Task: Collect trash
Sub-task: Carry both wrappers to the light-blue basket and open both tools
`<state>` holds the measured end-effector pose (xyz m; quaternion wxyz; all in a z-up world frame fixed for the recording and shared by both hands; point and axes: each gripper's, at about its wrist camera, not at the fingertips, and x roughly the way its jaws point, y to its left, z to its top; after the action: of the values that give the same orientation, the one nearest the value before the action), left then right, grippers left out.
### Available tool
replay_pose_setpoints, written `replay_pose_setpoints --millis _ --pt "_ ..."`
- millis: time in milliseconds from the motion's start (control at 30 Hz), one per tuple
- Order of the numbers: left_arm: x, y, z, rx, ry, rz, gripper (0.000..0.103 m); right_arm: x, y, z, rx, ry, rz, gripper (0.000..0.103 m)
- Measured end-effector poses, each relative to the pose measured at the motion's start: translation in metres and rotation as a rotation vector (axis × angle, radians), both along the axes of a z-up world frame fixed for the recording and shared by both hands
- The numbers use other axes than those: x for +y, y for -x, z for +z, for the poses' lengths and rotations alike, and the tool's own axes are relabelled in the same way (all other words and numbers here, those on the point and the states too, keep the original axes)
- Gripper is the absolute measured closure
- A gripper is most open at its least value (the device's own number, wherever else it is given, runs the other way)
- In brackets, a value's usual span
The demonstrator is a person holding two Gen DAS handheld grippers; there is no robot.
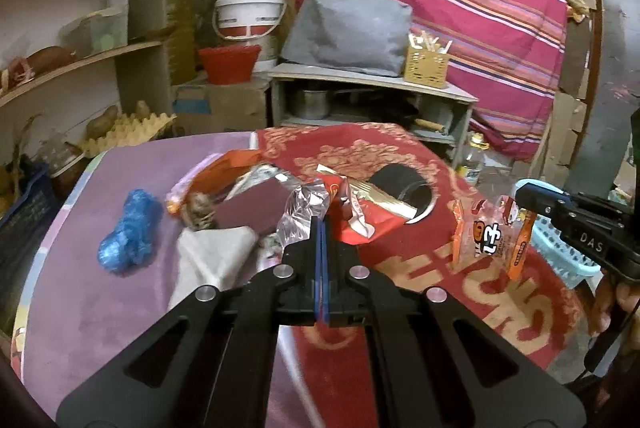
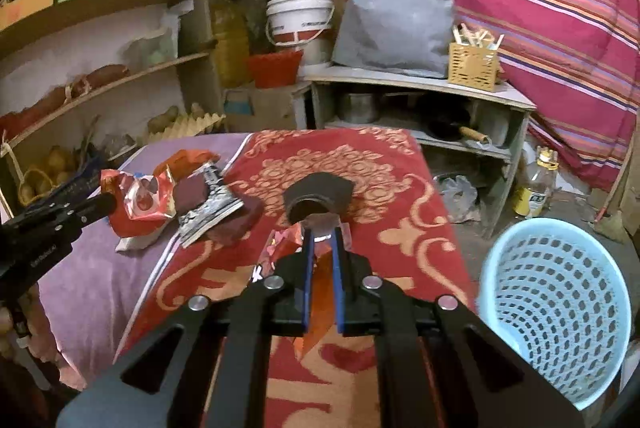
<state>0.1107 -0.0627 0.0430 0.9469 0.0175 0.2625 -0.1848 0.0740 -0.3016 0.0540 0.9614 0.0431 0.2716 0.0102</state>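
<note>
Now, from your left wrist camera, your left gripper has its blue pads pressed together on a crumpled red and silver wrapper, which rises from the fingertips above the table. Beyond it a pile of other wrappers lies where the purple cloth meets the red patterned cloth, with a blue crumpled plastic bag well off to the left on the purple side and a dark round hole in the red cloth behind. At the right edge your right gripper holds an orange snack packet hanging down, just in front of the light blue basket. From your right wrist camera, your right gripper is nearly closed, its blue pads clamping that orange snack packet, which runs down between the fingers above the red patterned cloth. The light blue basket sits low at the right, beside the table, tilted with its mouth toward the camera. At the left, your left gripper carries the red and silver wrapper over the purple cloth, beside the remaining pile.
</note>
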Motion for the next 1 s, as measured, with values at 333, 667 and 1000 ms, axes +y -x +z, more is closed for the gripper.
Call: replay_pose_setpoints --millis 333,667,1000 --pt "-0.061 0.009 0.013 -0.017 0.042 -0.117 0.103 -0.061 0.037 0.016 -0.060 0.008 -0.118 0.095" --pt "-0.141 0.021 0.014 -0.017 0.037 -0.269 0.103 -0.148 0.081 0.021 -0.094 -0.024 -0.301 0.095" --pt "-0.235 0.032 -0.003 0.034 0.036 -0.442 0.103 -0.218 0.106 0.009 -0.077 -0.072 -0.408 0.095"
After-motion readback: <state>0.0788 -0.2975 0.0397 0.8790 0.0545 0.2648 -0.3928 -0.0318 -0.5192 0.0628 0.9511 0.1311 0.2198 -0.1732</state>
